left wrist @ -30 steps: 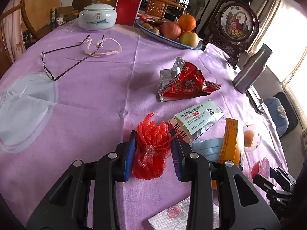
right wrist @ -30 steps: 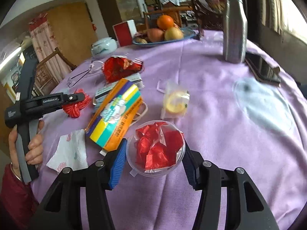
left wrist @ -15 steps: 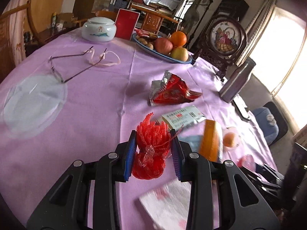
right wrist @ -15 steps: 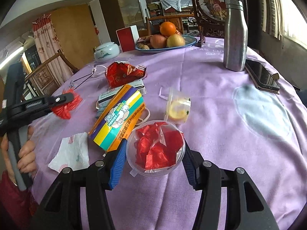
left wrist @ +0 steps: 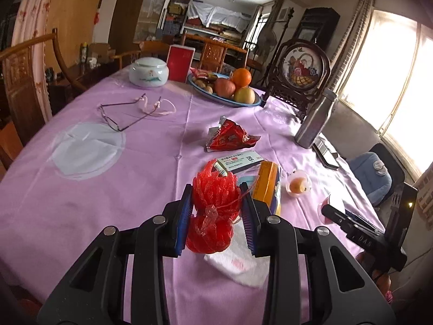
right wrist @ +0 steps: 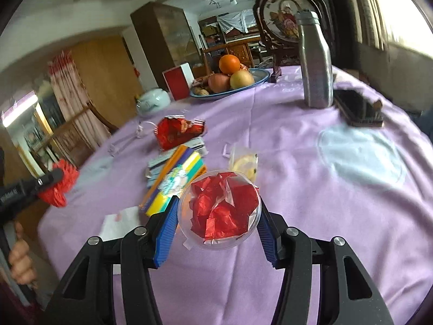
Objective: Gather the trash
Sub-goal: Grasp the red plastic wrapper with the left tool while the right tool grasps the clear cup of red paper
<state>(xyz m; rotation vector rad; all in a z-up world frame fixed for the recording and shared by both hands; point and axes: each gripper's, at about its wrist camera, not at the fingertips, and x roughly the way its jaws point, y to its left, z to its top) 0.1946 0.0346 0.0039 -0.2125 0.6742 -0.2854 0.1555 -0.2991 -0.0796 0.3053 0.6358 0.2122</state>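
Observation:
My left gripper [left wrist: 216, 197] is shut on a red foam fruit net [left wrist: 215, 211] and holds it well above the purple tablecloth [left wrist: 108, 189]. It also shows in the right wrist view [right wrist: 58, 187] at the far left. My right gripper [right wrist: 216, 211] is shut on a clear plastic cup with red wrappers inside [right wrist: 220, 211], lifted off the table. On the table lie a red snack bag [left wrist: 230, 136], a white medicine box [left wrist: 240, 161], an orange-yellow box [left wrist: 266, 184], a small clear cup with fruit [left wrist: 297, 185] and a white napkin [left wrist: 240, 266].
Glasses with a cord [left wrist: 130, 113], a white ceramic jar [left wrist: 148, 71], a fruit plate [left wrist: 227, 88], a steel bottle [left wrist: 315, 120], a phone [right wrist: 357, 108] and a framed basket picture [left wrist: 301, 69] stand on the table. Wooden chairs [left wrist: 24, 75] are at the left edge.
Both grippers rose and pulled back from the table with their loads. The left one lifted the red net higher; the right one lifted the cup and tilted.

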